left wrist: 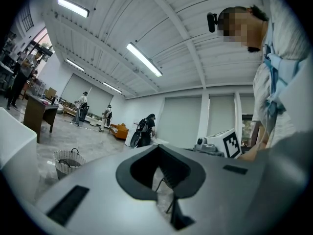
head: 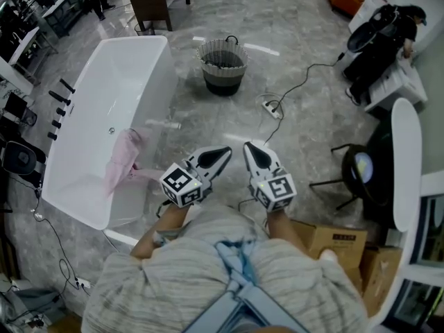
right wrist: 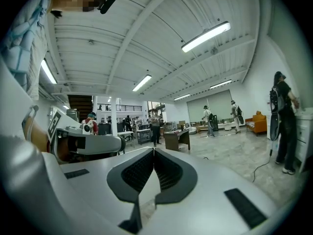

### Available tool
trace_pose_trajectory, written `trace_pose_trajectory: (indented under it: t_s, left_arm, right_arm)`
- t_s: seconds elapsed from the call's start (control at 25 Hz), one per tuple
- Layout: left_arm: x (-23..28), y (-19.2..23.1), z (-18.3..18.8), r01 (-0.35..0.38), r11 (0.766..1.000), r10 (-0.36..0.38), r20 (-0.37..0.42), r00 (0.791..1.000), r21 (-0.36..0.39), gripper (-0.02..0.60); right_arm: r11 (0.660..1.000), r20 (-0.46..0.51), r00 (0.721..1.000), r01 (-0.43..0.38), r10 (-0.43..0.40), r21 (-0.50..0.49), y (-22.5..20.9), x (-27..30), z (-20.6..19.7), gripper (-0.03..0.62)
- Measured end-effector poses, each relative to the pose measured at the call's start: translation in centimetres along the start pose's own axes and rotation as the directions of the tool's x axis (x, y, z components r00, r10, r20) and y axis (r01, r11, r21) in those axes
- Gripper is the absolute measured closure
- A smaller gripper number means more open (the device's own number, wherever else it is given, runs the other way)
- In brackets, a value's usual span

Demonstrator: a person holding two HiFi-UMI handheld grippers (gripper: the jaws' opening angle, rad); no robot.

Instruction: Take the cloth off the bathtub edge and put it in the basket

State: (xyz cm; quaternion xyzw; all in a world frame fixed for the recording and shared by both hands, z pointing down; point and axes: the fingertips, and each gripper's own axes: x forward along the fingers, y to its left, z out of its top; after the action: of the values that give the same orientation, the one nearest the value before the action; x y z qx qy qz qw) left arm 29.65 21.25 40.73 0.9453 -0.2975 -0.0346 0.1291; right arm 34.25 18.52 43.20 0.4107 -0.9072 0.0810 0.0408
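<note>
A pink cloth [head: 122, 159] hangs over the near right rim of the white bathtub [head: 90, 82] at the left of the head view. The dark woven basket [head: 223, 65] stands on the floor beyond the tub's far corner, and shows small at the left as the basket [left wrist: 68, 161] in the left gripper view. My left gripper [head: 225, 152] and right gripper [head: 247, 147] are held side by side in front of my body, right of the cloth and apart from it. Both are shut with nothing between the jaws.
A power strip [head: 272, 107] with a trailing cable lies on the floor right of the basket. A black stand with a lamp [head: 359, 168] and cardboard boxes [head: 336, 243] are at the right. A wooden desk [head: 154, 0] stands at the back. People [right wrist: 234, 112] are far off.
</note>
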Motion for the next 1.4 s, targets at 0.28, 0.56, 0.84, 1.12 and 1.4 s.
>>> trace_pose_trajectory:
  t_s: [0.28,0.56,0.84,1.12,1.4]
  left_arm:
    - [-2.3,5.8,1.2,0.031,0.999,-0.031,0.001,1.000,-0.017,0.578]
    - [-7.1,13.8,2.7,0.019,1.000,-0.019,0.006,1.000,-0.018,0.578]
    - [-12.7,20.8,3.2,-0.003,0.999,0.003,-0.003,1.000,-0.038,0.578]
    - [-17.3,26.1,3.7,-0.004,0.999,0.003,-0.015,1.000,-0.046,0.578]
    - [-21.5,29.7,4.5,0.002,0.999,-0.003,-0.013,1.000,-0.042,0.578]
  right_arm:
    - [0.999,-0.019,0.999,0.043,-0.043,0.006,1.4,5.8,0.3,0.591]
    - [0.999,-0.029,0.999,0.046,-0.045,0.015,5.2,14.0,0.5,0.591]
    - [1.000,-0.054,0.998,0.016,-0.016,0.000,10.7,21.2,-0.4,0.591]
    - [1.000,-0.066,0.998,0.014,-0.013,0.014,14.9,27.0,-0.5,0.591]
    - [1.000,-0.064,0.998,0.022,-0.021,0.012,18.2,30.5,-1.0,0.591]
